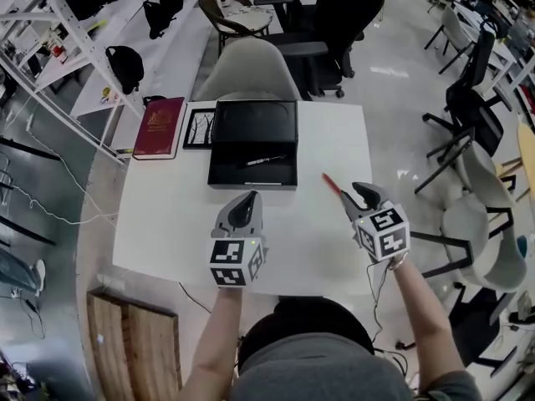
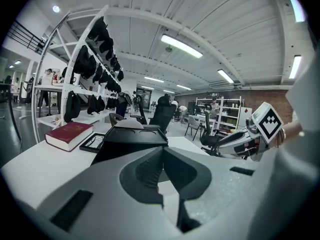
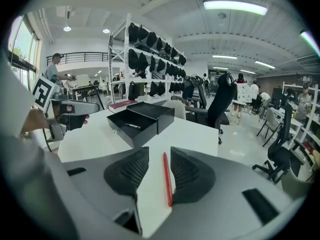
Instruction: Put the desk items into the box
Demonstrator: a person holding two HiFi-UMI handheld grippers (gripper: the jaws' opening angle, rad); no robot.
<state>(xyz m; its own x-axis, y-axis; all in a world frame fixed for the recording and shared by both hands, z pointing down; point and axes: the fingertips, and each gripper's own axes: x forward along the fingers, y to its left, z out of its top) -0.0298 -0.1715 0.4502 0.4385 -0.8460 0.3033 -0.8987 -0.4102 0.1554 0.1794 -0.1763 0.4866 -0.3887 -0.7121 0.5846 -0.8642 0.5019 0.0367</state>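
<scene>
Straddling red pen on table, right gripper jaws apart, pads not pressing. Pen lies toward table's right edge, clear of box. Left gripper jaws shut, empty, nr front edge. Bare tabletop btwn grippers & open box; black pen inside.

pen in box | frame between book and box | pencil right of box
</scene>
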